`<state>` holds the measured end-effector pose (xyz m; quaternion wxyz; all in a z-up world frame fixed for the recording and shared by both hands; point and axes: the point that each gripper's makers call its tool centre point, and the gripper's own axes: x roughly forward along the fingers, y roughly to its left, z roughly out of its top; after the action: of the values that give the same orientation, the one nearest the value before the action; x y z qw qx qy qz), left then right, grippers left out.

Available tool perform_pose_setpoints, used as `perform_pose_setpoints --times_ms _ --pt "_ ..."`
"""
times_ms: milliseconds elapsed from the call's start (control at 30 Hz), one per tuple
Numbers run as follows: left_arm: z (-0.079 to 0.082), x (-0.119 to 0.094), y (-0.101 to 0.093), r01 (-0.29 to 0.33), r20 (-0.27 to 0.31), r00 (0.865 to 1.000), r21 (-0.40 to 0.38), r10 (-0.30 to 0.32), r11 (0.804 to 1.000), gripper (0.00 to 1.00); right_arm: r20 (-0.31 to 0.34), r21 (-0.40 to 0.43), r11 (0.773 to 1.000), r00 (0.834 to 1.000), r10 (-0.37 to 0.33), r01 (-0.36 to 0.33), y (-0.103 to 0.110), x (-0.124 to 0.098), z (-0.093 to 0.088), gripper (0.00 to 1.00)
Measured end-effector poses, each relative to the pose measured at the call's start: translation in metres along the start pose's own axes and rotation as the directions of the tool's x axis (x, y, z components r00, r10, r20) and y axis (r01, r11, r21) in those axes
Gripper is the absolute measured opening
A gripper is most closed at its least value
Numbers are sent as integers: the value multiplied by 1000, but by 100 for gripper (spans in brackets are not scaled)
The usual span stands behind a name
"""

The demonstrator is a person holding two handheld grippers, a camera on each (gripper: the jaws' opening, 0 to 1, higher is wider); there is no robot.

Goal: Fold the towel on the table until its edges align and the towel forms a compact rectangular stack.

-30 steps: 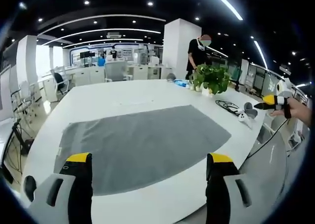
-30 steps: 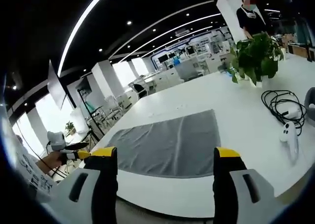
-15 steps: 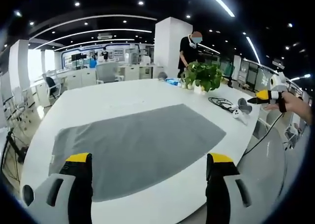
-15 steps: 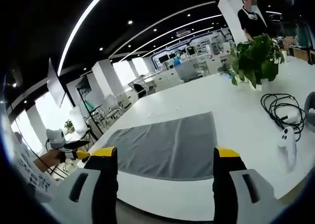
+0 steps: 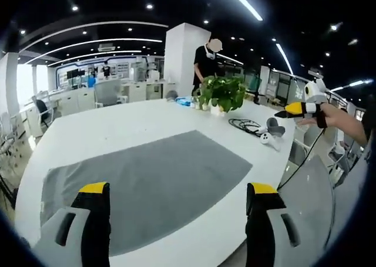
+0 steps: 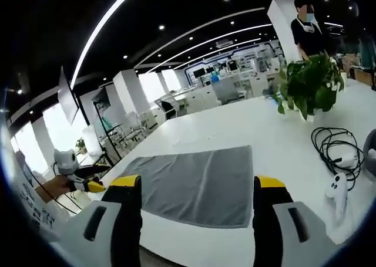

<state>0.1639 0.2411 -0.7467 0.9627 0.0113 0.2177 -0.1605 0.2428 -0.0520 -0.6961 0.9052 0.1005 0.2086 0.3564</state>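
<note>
A grey towel (image 5: 144,188) lies flat and unfolded on the white table (image 5: 111,126); in the right gripper view the towel (image 6: 197,182) spreads across the table's middle. My left gripper (image 5: 176,199) is open, held above the table's near edge with nothing between its yellow-tipped jaws. My right gripper (image 6: 197,191) is open too, off the table's side, short of the towel. The right gripper (image 5: 296,110) shows at the right of the left gripper view, in a hand. The left gripper (image 6: 88,183) shows at the left of the right gripper view, also hand-held.
A potted plant (image 5: 220,94) stands at the table's far side, with a black cable (image 6: 335,146) and a white controller (image 6: 336,188) near it. A person (image 5: 207,58) stands behind the plant. Desks and chairs fill the office behind.
Both views have shifted a little as the hands moved: the left one has swung left. The towel lies as before, and both grippers stay open.
</note>
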Motion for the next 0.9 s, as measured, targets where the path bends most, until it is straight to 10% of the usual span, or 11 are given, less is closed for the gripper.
perform_pose_setpoints --times_ms 900 --pt "15 53 -63 148 -2 989 28 -148 989 93 4 -113 993 999 44 -43 -31 21 63 74"
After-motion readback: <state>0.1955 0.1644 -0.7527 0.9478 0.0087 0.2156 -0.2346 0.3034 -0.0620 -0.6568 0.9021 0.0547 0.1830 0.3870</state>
